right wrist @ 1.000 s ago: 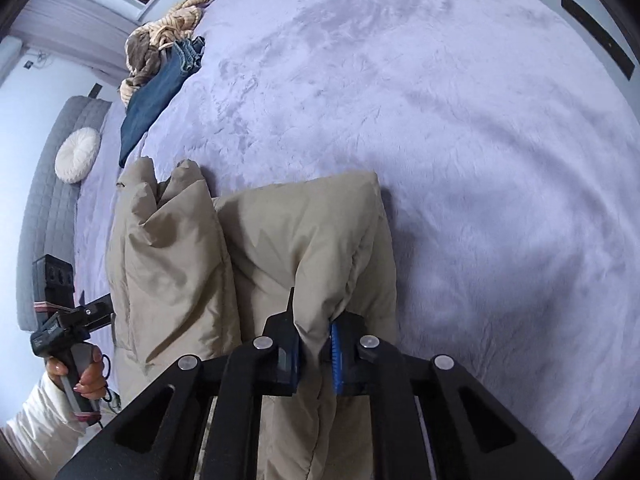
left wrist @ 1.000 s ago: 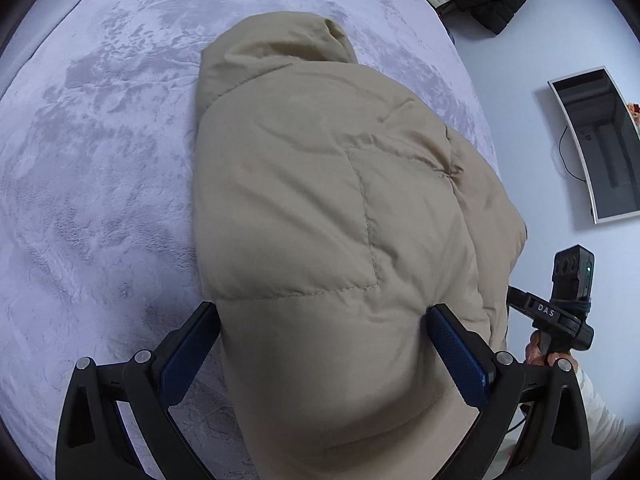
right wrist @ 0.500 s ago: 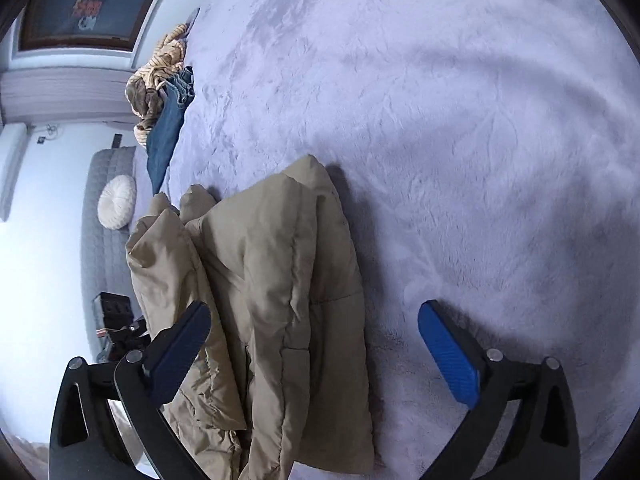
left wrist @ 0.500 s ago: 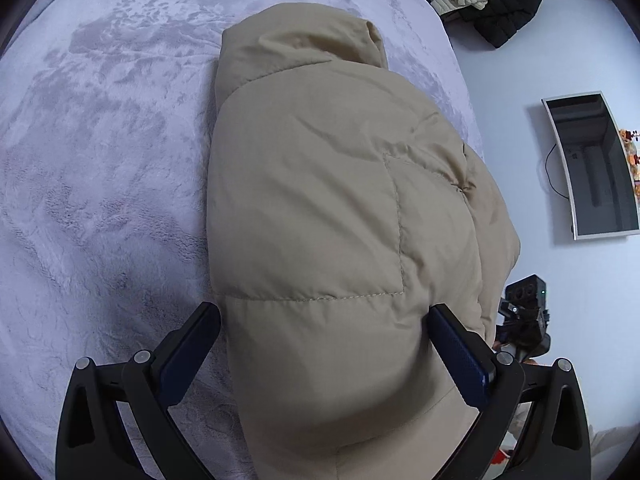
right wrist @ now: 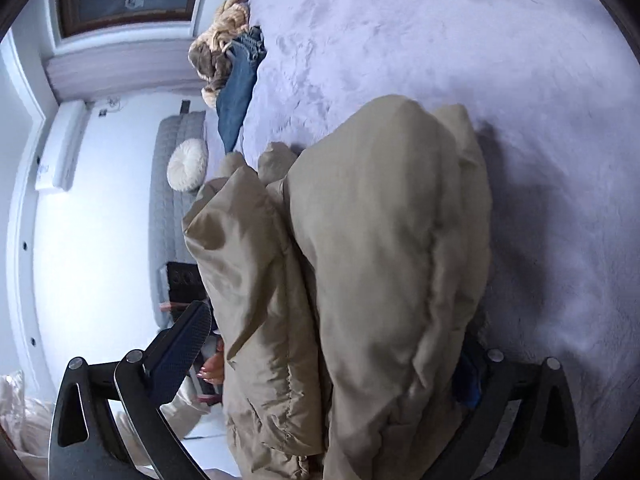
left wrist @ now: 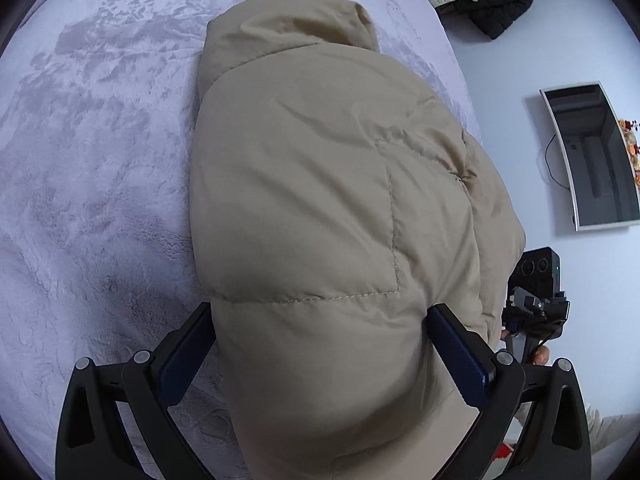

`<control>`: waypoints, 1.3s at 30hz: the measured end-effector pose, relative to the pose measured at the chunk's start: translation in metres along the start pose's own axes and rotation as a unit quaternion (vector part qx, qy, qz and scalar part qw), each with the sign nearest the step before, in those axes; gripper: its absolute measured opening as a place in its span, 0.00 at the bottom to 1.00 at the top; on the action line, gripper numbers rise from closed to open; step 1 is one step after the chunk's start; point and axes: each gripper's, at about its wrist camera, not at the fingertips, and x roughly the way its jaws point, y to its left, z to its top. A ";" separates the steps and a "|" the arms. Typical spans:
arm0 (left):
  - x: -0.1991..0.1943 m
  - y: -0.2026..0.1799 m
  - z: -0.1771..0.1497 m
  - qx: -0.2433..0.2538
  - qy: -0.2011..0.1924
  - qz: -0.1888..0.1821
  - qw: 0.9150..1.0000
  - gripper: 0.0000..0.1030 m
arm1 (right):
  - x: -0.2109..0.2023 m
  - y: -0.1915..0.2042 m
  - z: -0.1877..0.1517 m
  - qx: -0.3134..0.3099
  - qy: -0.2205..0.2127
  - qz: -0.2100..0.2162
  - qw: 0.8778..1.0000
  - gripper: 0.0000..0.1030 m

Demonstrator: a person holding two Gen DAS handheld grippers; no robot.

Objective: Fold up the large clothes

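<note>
On the lilac bed (left wrist: 100, 200), one beige puffer jacket (left wrist: 320, 220) lies folded between your two wide-open grippers.
Left view alone shows one mirror (left wrist: 592, 156); right view, one jeans pile (right wrist: 238, 88).

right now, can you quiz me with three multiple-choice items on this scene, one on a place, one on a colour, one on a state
1. Where do the jeans lie?
A. at the bed's far edge
B. on the jacket
C. on the floor

2. What colour is the puffer jacket?
A. black
B. beige
C. red

3. How does the right claw stand?
A. shut on a sleeve
B. out of view
C. open

Answers: 1 A, they lie on the lilac bedspread beside a tan knit; 2 B, beige in both views; 3 C, its jaws have just opened and now stand wide around the folded jacket.
</note>
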 end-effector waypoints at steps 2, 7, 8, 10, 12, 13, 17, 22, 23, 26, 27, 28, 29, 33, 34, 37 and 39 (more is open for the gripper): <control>-0.012 0.002 0.004 0.024 -0.021 -0.004 0.999 1.00 | 0.006 0.009 0.001 -0.016 0.015 -0.022 1.000 1.00; 0.002 0.035 0.008 -0.011 0.002 -0.077 0.997 1.00 | 0.016 0.016 0.001 -0.032 0.033 -0.031 0.998 1.00; 0.006 0.037 0.007 -0.013 0.007 -0.092 0.996 1.00 | 0.019 0.017 0.002 -0.034 0.036 -0.031 0.998 1.00; 0.017 0.038 0.005 -0.017 0.017 -0.123 0.992 1.00 | 0.025 0.018 0.004 -0.038 0.044 -0.034 0.998 1.00; 0.027 0.036 0.002 -0.018 0.023 -0.139 0.990 1.00 | 0.033 0.015 0.008 -0.040 0.054 -0.044 0.997 1.00; 0.031 0.035 0.001 -0.019 0.024 -0.141 0.989 1.00 | 0.036 0.013 0.009 -0.039 0.057 -0.048 0.996 1.00; 0.040 0.023 0.000 -0.025 0.019 -0.122 0.992 1.00 | 0.050 0.005 0.013 -0.024 0.060 -0.052 0.997 1.00; 0.038 -0.013 -0.006 -0.005 -0.001 -0.034 0.999 1.00 | 0.052 0.003 0.012 -0.009 0.055 -0.061 0.997 1.00; 0.037 -0.023 -0.007 0.006 -0.007 -0.013 1.000 0.99 | 0.053 0.004 0.011 -0.005 0.056 -0.068 0.996 1.00; 0.030 -0.052 -0.010 0.041 -0.023 0.035 0.998 0.90 | 0.052 0.005 0.010 0.015 0.054 -0.080 0.995 1.00; 0.029 -0.059 -0.012 0.048 -0.026 0.045 0.997 0.89 | 0.052 0.005 0.009 0.020 0.053 -0.082 0.995 0.99; 0.027 -0.065 -0.013 0.053 -0.030 0.054 0.997 0.86 | 0.051 0.006 0.008 0.023 0.052 -0.085 0.995 0.96; 0.026 -0.072 -0.016 0.057 -0.034 0.063 0.996 0.83 | 0.050 0.007 0.007 0.026 0.051 -0.087 0.995 0.92; 0.018 -0.087 -0.021 0.067 -0.043 0.087 0.993 0.80 | 0.043 0.013 0.002 0.033 0.044 -0.066 0.996 0.58; 0.016 -0.093 -0.022 0.070 -0.045 0.092 0.992 0.79 | 0.040 0.015 0.001 0.030 0.043 -0.064 0.997 0.52; 0.008 -0.103 -0.020 0.076 -0.052 0.098 0.991 0.79 | 0.036 0.023 -0.002 0.027 0.037 -0.051 0.998 0.46; 0.000 -0.099 -0.018 0.077 -0.057 0.100 0.990 0.79 | 0.035 0.033 -0.003 0.021 0.033 -0.043 0.998 0.45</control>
